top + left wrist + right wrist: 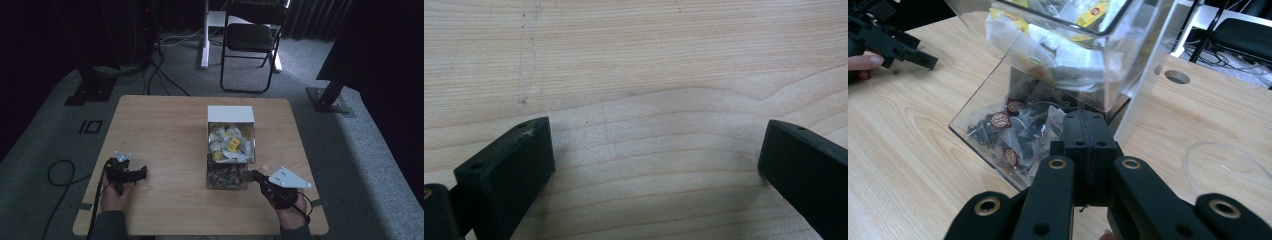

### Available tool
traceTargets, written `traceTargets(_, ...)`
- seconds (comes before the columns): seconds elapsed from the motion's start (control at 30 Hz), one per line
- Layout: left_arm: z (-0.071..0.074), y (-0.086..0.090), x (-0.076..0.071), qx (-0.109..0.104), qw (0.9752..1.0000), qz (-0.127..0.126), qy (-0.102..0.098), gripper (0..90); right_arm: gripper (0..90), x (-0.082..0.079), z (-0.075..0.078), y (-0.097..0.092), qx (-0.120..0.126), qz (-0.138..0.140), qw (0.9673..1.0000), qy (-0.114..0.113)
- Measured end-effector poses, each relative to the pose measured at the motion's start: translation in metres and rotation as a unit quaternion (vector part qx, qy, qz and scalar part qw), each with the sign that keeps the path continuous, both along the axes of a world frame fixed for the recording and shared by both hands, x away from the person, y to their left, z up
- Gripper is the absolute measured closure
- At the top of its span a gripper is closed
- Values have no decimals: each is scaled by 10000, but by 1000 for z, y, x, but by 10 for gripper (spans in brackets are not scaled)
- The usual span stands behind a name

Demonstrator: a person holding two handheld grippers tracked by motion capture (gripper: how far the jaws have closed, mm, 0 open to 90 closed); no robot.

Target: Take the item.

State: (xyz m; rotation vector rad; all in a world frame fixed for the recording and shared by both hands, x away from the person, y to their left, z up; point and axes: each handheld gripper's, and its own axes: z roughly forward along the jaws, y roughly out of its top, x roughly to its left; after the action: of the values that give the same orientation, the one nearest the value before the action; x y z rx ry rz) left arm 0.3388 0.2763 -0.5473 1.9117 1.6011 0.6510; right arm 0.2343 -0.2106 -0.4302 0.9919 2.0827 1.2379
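A clear two-tier bin stands right of centre on the wooden table (165,130). Its upper tier (231,142) (1073,45) holds several yellow and white tea packets. The lower tier (226,176) (998,127) holds dark packets with red round labels. My right gripper (253,174) (1088,120) is shut, its tips at the lower tier's right front corner, with nothing visible between the jaws. My left gripper (144,173) (656,145) rests low over bare wood at the front left, jaws wide open and empty. The left gripper (923,60) also appears far off in the right gripper view.
A clear round lid (274,157) (1228,165) lies on the table right of the bin. The bin has a white back panel (230,113). A black folding chair (252,35) and stand bases sit on the carpet beyond the table.
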Motion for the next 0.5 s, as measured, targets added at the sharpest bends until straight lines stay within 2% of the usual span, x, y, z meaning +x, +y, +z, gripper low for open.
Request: traceTargets(0.5,0,0,0,1,10000,0,0,20,900,3,1,-13,-65,-264,9996,-74)
